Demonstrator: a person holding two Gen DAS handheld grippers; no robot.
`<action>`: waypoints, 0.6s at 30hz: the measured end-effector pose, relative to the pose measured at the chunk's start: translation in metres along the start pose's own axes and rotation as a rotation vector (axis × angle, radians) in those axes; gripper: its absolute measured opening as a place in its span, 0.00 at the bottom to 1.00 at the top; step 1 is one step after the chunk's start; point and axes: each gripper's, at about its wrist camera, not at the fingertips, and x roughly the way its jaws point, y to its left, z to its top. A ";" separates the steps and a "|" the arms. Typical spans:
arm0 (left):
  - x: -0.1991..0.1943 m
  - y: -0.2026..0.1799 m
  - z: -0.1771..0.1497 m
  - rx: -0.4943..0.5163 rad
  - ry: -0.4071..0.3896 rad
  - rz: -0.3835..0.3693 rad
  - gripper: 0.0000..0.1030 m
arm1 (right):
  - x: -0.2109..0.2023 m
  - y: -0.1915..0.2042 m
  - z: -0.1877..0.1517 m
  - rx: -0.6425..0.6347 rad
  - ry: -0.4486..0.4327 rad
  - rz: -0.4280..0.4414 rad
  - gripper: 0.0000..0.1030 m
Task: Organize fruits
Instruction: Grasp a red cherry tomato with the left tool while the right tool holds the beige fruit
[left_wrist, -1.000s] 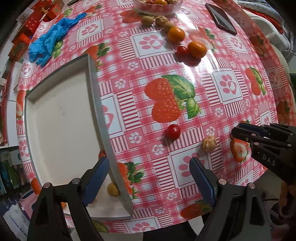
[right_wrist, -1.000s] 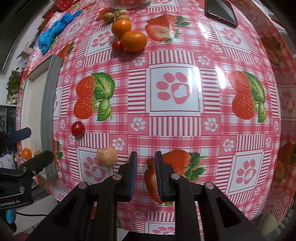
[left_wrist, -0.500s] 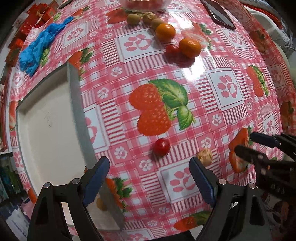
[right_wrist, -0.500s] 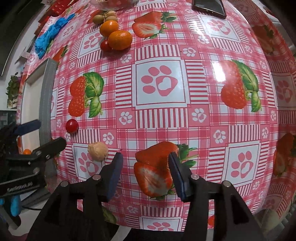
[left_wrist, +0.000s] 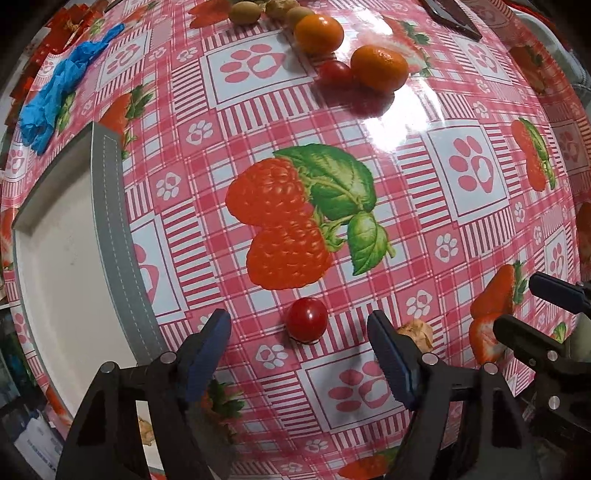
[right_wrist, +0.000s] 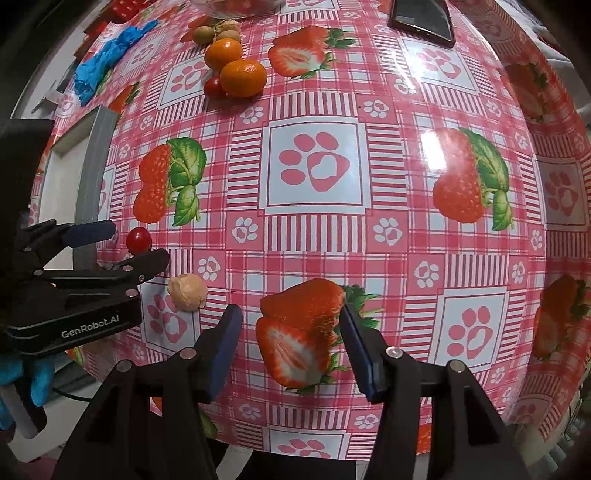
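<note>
Right, my left gripper (left_wrist: 299, 332) hangs low over the near edge of the table, fingers spread wide, and the cherry tomato (left_wrist: 306, 319) sits on the cloth right between the tips, touching neither one. Just outside my right-hand finger (left_wrist: 391, 360) there's a small tan walnut-like fruit (left_wrist: 416, 332), partly hidden behind it. My right gripper (right_wrist: 291, 328) is released too, jaws apart over a printed strawberry, gripping nothing; that tan fruit lies just off its left finger (right_wrist: 225, 343).

On to the containers: to my left is the grey-rimmed tray (left_wrist: 110, 229), its pale floor mostly bare. Down at its near corner, behind my left finger (left_wrist: 205, 354), something yellowish (left_wrist: 144, 430) lies in it, but I can't make out what. The tray wall runs beside the tomato, near but not touching.

Further out, the checked tablecloth (left_wrist: 424, 229) runs flat and open across the middle. Beyond that stretch, a second cherry tomato (left_wrist: 334, 73) presses against a mandarin (left_wrist: 379, 67), another mandarin (left_wrist: 318, 32) behind, then brownish-green fruits (left_wrist: 242, 12) at the far edge. In the right view a glass bowl (right_wrist: 236, 9) of reddish fruit peeks in behind them. Blue gloves (left_wrist: 55, 96) lie crumpled far left, a dark phone (right_wrist: 421, 18) far right.
</note>
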 end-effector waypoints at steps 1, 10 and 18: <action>0.002 -0.001 0.001 0.000 0.003 0.001 0.76 | -0.001 -0.001 0.000 -0.003 0.000 -0.001 0.57; 0.023 -0.002 0.001 -0.014 0.015 -0.007 0.71 | -0.001 0.003 0.007 -0.013 0.001 -0.007 0.57; 0.011 0.001 0.007 0.012 -0.015 -0.033 0.29 | 0.000 0.007 0.010 -0.026 -0.002 -0.002 0.57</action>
